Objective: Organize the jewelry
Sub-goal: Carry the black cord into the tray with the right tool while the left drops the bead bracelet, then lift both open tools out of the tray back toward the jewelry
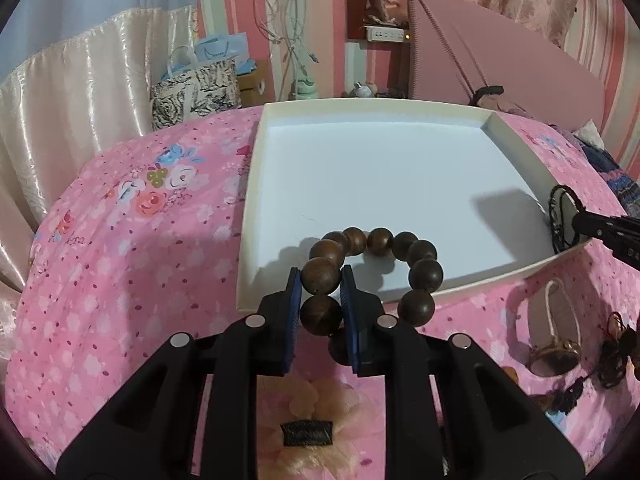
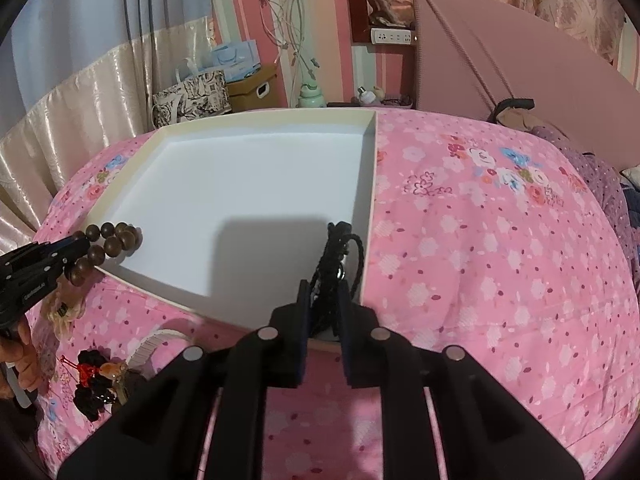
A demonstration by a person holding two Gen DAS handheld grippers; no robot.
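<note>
Left gripper (image 1: 320,300) clamped on wooden bead bracelet (image 1: 372,276), beads overhanging near edge of white shallow box (image 1: 256,184). Right gripper (image 2: 325,300) nearly closed, black braided cord (image 2: 340,256) between pads at box's right corner. Box sits on pink floral bedspread (image 2: 480,260); striped pink wall (image 2: 248,52) behind.

— Where am I working with these tongs?

— A bedroom at home. I'm over a bed with a pink floral bedspread (image 2: 480,240) filling the lower frame.

— What else shows it?

— A satin curtain (image 1: 80,100) at the left, pink striped wallpaper (image 2: 248,40) at top centre with charger cables (image 2: 292,40) hanging from a wall socket, and gift bags (image 1: 196,88) beyond the bed.
</note>
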